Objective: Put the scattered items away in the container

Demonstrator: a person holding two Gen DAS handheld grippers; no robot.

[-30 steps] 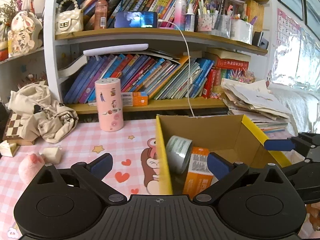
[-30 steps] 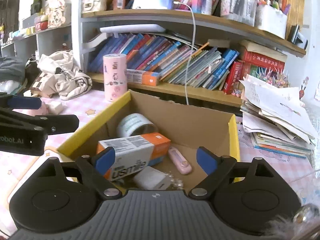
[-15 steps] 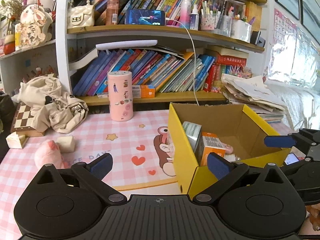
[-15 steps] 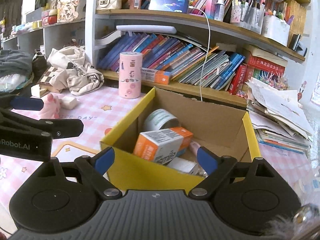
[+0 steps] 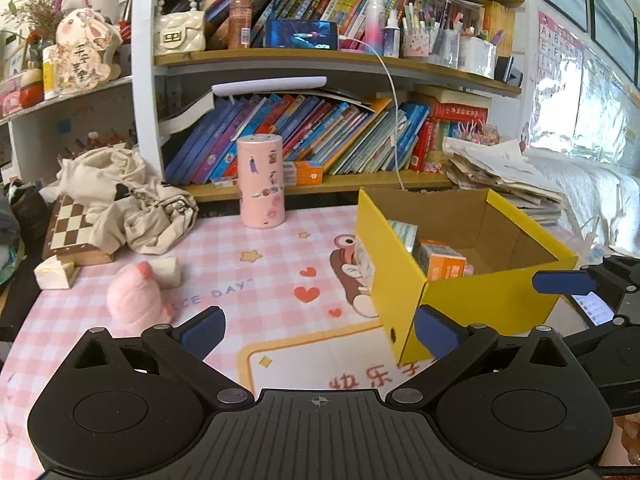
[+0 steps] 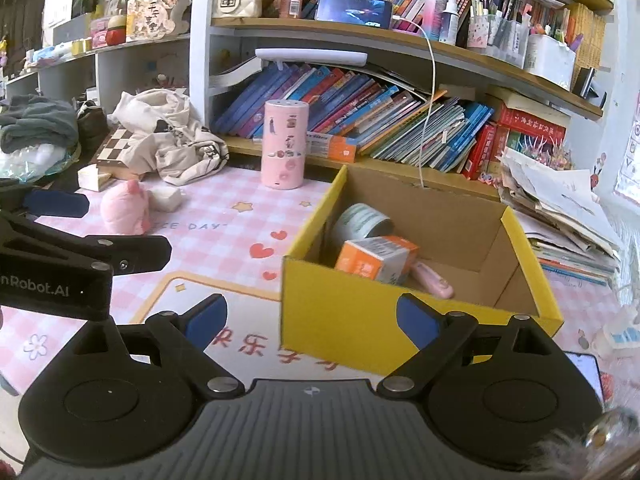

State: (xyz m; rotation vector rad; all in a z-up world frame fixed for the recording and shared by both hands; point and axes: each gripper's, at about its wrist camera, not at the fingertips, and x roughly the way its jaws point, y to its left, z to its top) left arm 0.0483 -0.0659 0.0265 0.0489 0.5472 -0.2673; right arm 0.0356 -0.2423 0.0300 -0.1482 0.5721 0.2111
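Both claws are seen drawn back from a yellow box (image 6: 352,320) on a cluttered bench (image 5: 256,276), each spread wide with nothing between its blue pads. The right claw (image 6: 312,320), whose jaws have just been opening further, is held low before the box's near wall; the left claw (image 5: 318,330) is pointed at the box's near corner and the pink checked mat beside it.

Inside the box, a roll of tape (image 6: 362,222), an orange carton (image 6: 376,258) and a small pink case (image 6: 434,282) are seen lying together toward the left and middle of the floor, with bare cardboard left on the right. Outside it, a pink plush toy (image 5: 136,298) and two pale blocks (image 5: 166,272) are left on the mat, well apart from the box, so the tidying is judged unfinished.

Trouble is judged most likely at the box's near wall: a claw swung across low could catch the rim and shove or tip the light cardboard. The two claws are also held close together, and a crossing reach toward the toy could knock one against the other. A phone (image 6: 584,372) lies just beside the box's right corner and could be clipped.

Open room is offered by the mat between toy and box; a pink canister (image 5: 261,182), crumpled cloth (image 5: 132,208) and chessboard (image 5: 74,228) crowd the far edge
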